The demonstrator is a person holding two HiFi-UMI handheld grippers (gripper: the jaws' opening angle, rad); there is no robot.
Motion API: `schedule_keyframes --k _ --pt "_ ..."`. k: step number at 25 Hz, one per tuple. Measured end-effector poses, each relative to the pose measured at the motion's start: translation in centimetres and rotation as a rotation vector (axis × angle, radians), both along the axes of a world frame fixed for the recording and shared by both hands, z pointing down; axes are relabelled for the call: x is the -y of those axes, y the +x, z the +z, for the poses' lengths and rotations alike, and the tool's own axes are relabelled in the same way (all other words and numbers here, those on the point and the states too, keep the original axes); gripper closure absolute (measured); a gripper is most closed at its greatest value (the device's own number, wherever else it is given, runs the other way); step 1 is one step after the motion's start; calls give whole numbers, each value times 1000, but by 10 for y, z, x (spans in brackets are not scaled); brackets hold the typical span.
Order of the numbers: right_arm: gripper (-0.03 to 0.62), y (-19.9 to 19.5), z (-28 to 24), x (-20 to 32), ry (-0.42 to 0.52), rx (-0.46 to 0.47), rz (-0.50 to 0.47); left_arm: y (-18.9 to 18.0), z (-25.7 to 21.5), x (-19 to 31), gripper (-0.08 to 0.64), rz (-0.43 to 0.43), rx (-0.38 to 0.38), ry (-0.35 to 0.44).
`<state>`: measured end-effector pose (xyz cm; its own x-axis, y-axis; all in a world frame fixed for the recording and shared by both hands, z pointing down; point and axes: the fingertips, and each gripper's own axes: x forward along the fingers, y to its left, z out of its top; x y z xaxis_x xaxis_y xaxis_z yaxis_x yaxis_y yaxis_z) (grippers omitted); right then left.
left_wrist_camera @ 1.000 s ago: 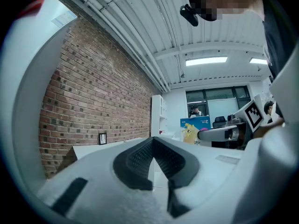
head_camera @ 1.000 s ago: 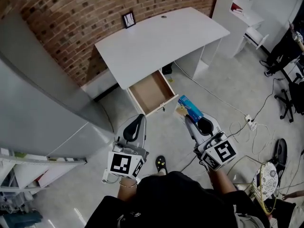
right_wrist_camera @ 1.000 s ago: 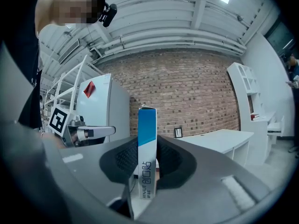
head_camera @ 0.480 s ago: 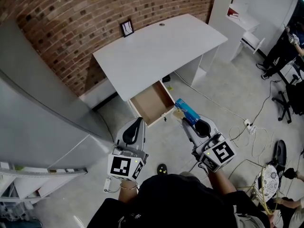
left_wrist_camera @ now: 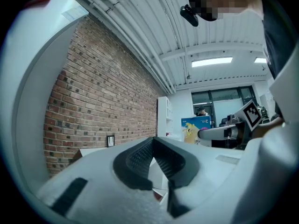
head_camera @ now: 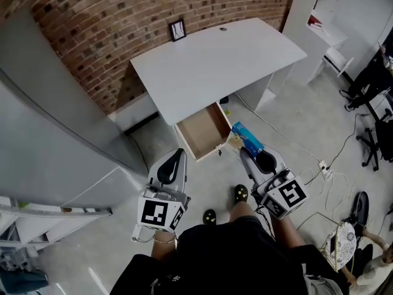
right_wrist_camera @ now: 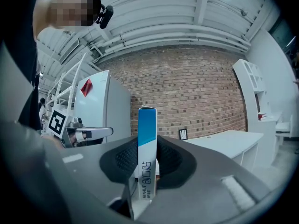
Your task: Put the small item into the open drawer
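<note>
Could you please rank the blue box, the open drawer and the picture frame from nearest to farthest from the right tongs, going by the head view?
1. blue box: clamped in the right tongs.
2. open drawer: just ahead, to their left.
3. picture frame: at the desk's far edge, against the brick wall.

Two grippers: left gripper (head_camera: 174, 165) and right gripper (head_camera: 252, 158). One blue-and-white box (head_camera: 246, 138), in the right gripper. Ahead of both grippers: one open drawer (head_camera: 204, 129), one surface (head_camera: 215, 60), one small picture frame (head_camera: 177, 29). Between the grippers, nearer the person: two shoes (head_camera: 240, 193).
</note>
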<state>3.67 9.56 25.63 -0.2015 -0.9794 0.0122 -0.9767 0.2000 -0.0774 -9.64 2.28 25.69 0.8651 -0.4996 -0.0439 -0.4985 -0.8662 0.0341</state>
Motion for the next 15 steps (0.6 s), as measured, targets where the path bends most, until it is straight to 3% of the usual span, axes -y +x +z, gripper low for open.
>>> schedule_keyframes --k 15 --pt "508 21 -5 61 18 34 -185 9 1 38 563 -177 28 0"
